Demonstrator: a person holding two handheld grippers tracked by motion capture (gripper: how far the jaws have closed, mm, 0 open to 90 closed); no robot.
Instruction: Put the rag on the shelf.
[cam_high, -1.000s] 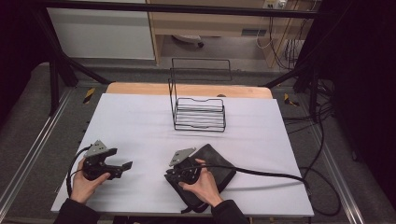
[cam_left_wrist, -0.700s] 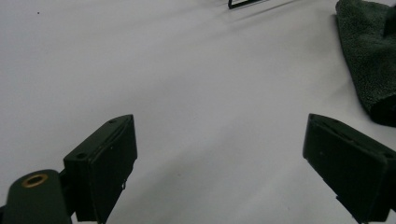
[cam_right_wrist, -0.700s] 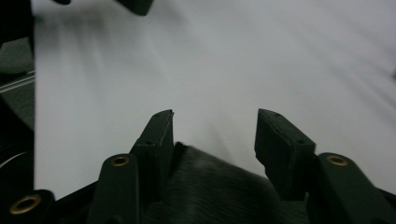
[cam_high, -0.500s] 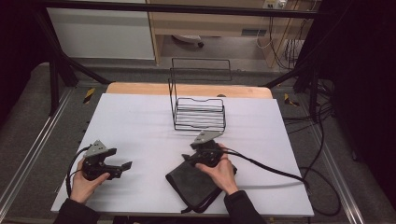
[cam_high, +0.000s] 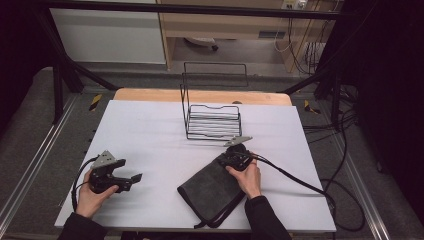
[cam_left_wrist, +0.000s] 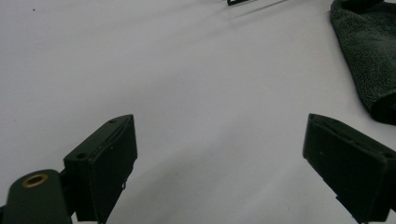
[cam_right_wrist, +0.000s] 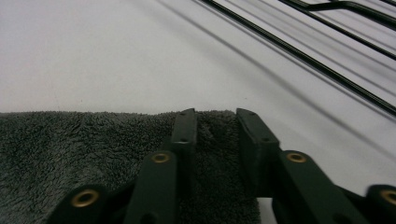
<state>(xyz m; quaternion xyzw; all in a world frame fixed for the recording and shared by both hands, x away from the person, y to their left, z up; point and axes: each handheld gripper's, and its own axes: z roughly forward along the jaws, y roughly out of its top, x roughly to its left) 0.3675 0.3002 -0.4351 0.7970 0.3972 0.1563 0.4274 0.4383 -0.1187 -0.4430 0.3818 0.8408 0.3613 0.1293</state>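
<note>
1. The counter (cam_high: 150, 130) is covered with a white sheet; in the high view it takes the middle of the frame, and a strip of wood shows along its far edge.
2. A dark grey towel (cam_high: 212, 187) lies folded on the counter in the lower middle of the high view; one corner points to the bottom edge of the frame; in the left tool view it sits at the upper right (cam_left_wrist: 369, 51).
3. The right tool (cam_high: 235, 159) is held by the right hand (cam_high: 247, 175) at the upper corner of the towel, right of centre in the high view; in the right tool view its jaws are nearly together with a fold of the towel (cam_right_wrist: 93, 154) pinched between them (cam_right_wrist: 215, 123).
4. The left tool (cam_high: 131, 181) is in the left hand (cam_high: 92, 192) at the lower left of the high view; its jaws stand wide apart with nothing between them, just the white sheet (cam_left_wrist: 219, 154).
5. A black wire rack (cam_high: 212, 120) stands at the upper middle of the high view, just beyond the right tool; its wires cross the upper right of the right tool view (cam_right_wrist: 327, 70).
</note>
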